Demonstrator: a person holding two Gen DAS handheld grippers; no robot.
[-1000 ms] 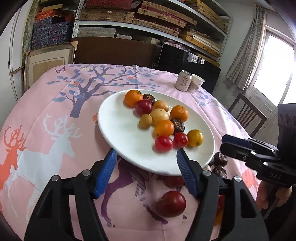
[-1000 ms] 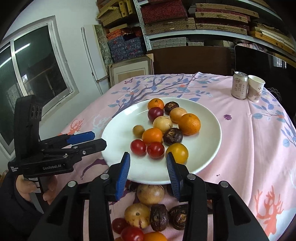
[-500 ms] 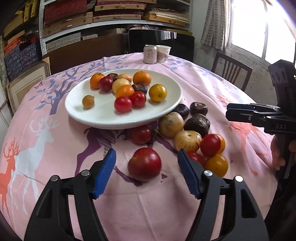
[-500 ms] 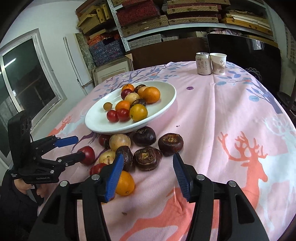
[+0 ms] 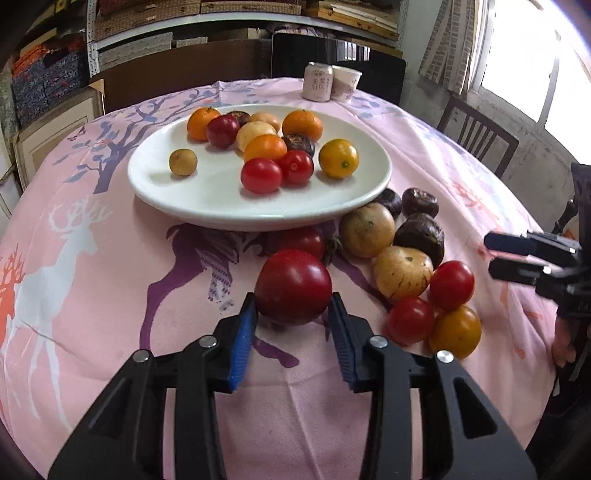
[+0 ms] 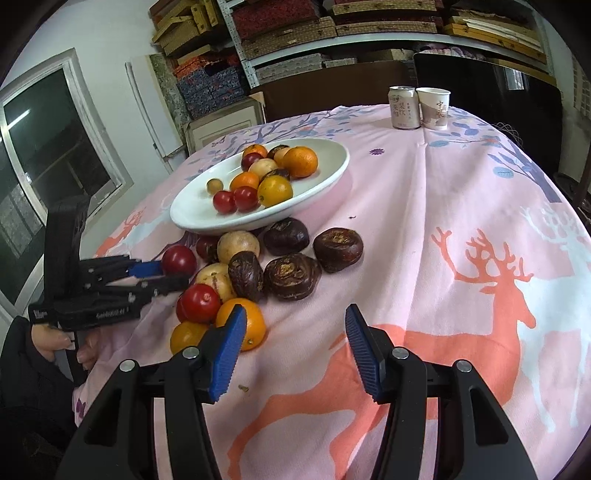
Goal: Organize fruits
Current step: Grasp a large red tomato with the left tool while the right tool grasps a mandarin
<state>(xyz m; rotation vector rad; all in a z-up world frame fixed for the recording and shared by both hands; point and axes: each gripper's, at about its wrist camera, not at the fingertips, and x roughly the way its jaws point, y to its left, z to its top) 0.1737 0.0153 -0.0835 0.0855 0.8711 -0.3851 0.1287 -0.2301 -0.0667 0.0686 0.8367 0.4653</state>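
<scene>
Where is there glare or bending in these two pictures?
Left wrist view: the window at top right is blown out white, and the table edge bows from the fisheye lens. Right wrist view: light is even, the shelves curve, and the corners go dark.

The right gripper (image 6: 295,347) stands with jaws apart over bare pink cloth (image 6: 424,229), an orange (image 6: 245,321) just beside its left pad, dark fruits (image 6: 291,275) ahead, the white plate (image 6: 325,173) farther ahead-left, the left gripper (image 6: 168,275) far left pinching a red fruit (image 6: 179,260)
</scene>
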